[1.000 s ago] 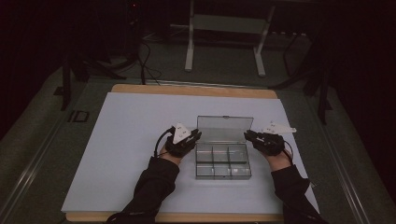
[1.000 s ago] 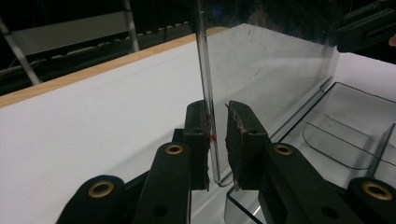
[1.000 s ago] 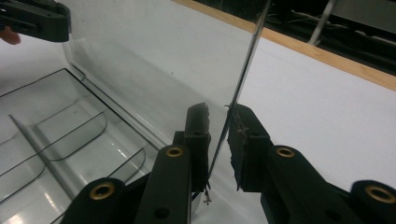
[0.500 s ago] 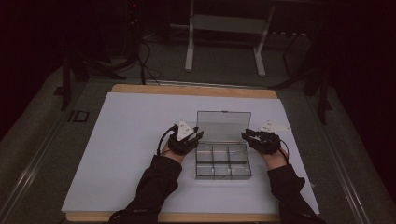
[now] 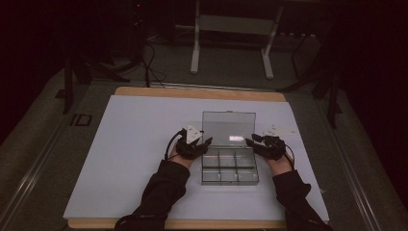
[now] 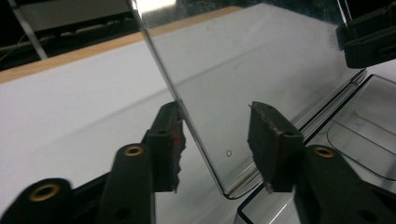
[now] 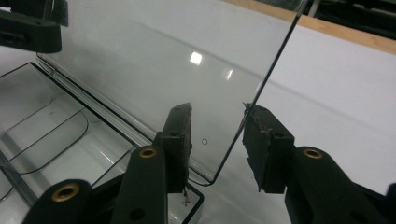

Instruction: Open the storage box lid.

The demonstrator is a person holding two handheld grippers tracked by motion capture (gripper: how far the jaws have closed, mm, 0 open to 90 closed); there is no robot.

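- A clear plastic box (image 5: 230,163) sits near the middle of the white bench (image 5: 130,144), closer to the person's side.
- Its lid (image 5: 228,127) stands up almost straight at the back of the box.
- The left tool (image 6: 215,140) is at the lid's left edge. Its jaws are apart, with the thin edge between them, close to the left jaw. They do not look squeezed on it yet.
- The right tool (image 7: 215,140) is at the lid's right edge in the same way. Its jaws are apart too, and the edge sits close to the right jaw.
- The lid is thin and smooth. I think it could slip out if a tool bites only the very edge.
- If one tool pushes harder than the other, the lid could twist at the hinge, or the light box could slide on the bench.
- If both let go too soon, the lid might flop down fast with a bang.
- The box has little rooms inside, split by clear walls. In the high view they look like two rows of three.
- The rooms that show look empty. I see nothing lying in them.
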